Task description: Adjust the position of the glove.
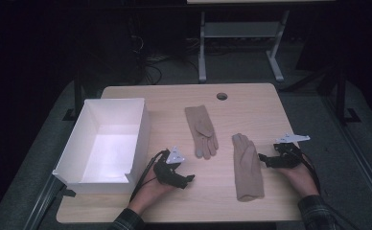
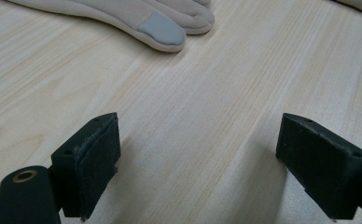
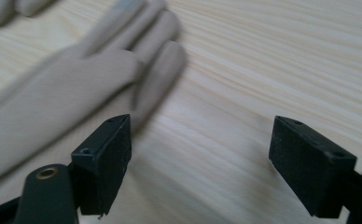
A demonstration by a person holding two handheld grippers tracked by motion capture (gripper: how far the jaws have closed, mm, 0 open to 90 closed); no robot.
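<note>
A: Entry, high view. Two beige gloves lie flat on the wooden table (image 1: 251, 103). The far glove (image 1: 201, 130) lies near the table's middle, fingers toward the person. The near glove (image 1: 247, 166) lies to its right, cuff toward the person, fingers pointing away. A white box (image 1: 137, 143) stands at the table's left side, open at the top.

B: Left gripper?

A: The left gripper (image 1: 190, 178) is low over bare wood, between the box and the near glove, apart from both. In its own view the left gripper (image 2: 198, 163) has its jaws spread wide with only wood grain between them. It grips nothing. The far glove's fingertips (image 2: 163, 30), one with a grey patch, lie ahead of it.

B: Right gripper?

A: The right gripper (image 1: 263, 158) sits just beside the near glove's right edge, tips aimed at it. In the right gripper view the right gripper (image 3: 200, 158) is also wide apart and holds nothing. The near glove (image 3: 53, 102) lies beside one jaw; whether they touch, I cannot tell.
</note>
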